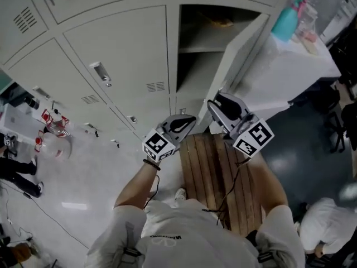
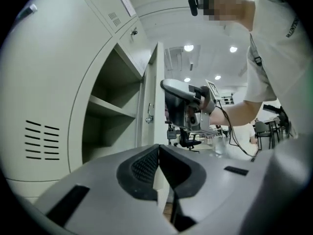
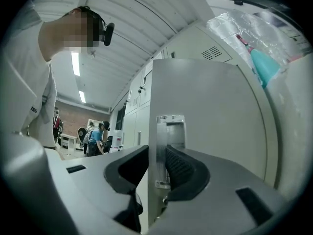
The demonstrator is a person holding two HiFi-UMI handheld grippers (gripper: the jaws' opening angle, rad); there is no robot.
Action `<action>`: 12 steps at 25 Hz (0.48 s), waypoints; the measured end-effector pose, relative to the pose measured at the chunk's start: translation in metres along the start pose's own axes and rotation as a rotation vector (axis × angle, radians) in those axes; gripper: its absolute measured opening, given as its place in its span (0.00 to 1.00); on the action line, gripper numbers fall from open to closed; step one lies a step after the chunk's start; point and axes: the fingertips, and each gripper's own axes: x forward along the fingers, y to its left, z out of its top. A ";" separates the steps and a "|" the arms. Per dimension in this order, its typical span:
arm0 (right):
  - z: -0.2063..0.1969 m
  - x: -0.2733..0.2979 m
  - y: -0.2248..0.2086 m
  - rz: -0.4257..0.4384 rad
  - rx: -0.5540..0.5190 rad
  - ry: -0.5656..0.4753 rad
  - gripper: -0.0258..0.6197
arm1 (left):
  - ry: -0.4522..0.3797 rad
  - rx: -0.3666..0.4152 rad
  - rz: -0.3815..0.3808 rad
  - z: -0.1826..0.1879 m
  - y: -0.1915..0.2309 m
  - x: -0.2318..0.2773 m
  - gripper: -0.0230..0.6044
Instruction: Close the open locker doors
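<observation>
1 open locker door, left gripper closed, right gripper clamping it

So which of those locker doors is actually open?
The right-hand door, swung outward with a shelf showing behind it and its edge between the jaws of the right gripper. The doors to its left sit flush.
</observation>
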 end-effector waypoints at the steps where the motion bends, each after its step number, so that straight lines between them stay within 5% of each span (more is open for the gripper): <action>1: -0.001 0.007 -0.001 0.009 -0.002 0.000 0.22 | 0.007 0.018 0.039 0.001 0.003 -0.004 0.04; 6: -0.005 0.046 -0.011 0.048 -0.002 -0.013 0.21 | 0.015 0.076 0.244 0.012 0.026 -0.006 0.04; 12: -0.009 0.083 -0.027 0.058 -0.001 -0.022 0.18 | 0.010 0.070 0.399 0.026 0.067 0.006 0.04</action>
